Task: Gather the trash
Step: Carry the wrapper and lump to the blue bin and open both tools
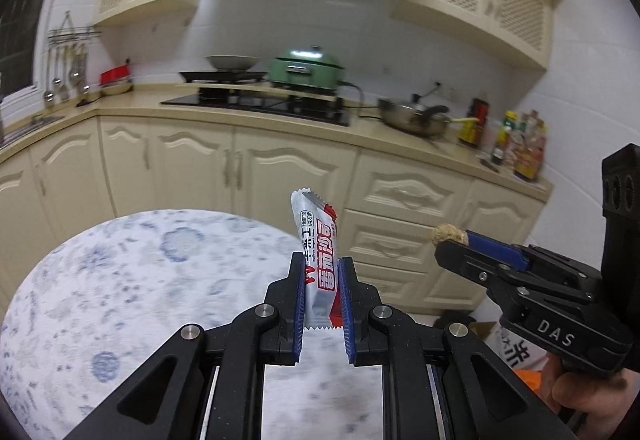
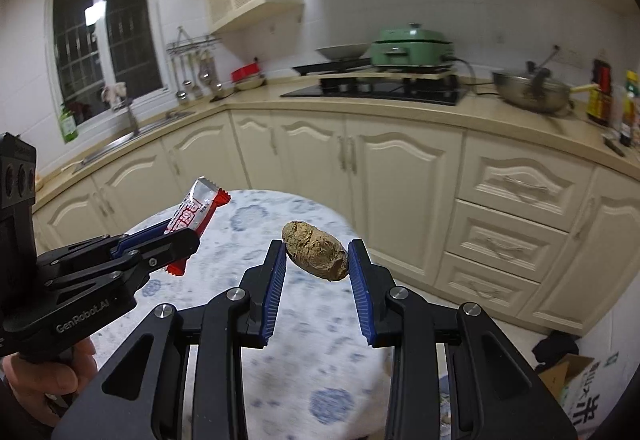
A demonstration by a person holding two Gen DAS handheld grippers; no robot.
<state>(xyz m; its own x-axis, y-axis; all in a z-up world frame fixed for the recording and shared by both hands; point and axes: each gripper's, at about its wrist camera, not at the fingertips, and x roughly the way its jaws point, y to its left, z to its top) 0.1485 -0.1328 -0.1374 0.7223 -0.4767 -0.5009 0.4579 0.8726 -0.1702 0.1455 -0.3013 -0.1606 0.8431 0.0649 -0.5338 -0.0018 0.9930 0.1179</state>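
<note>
Blue pads of the left gripper (image 1: 322, 280) are clamped on a snack wrapper (image 1: 318, 240), which stands up between them with most of its length above the tips. Beside it, the right gripper (image 2: 316, 260) is closed on a brown lump (image 2: 316, 250), maybe a crumpled ball of paper or some food scrap; I cannot tell which. Both pieces of trash hang in the air over the round table (image 1: 100, 280) with the blue-patterned cloth, so neither lies on it.

Risks, as I judge them: the wrapper is thin and slippery, and only its lower part is held, so a quick swing could pull it out. The lump touches the pads only at its two ends and sits tilted, so it may rotate or drop if the grip loosens. The two grippers are near each other and could bump.

Both grippers point forward and somewhat downward toward the cupboards (image 2: 384, 168). A hand (image 2: 44, 376) holds the left handle from below.
</note>
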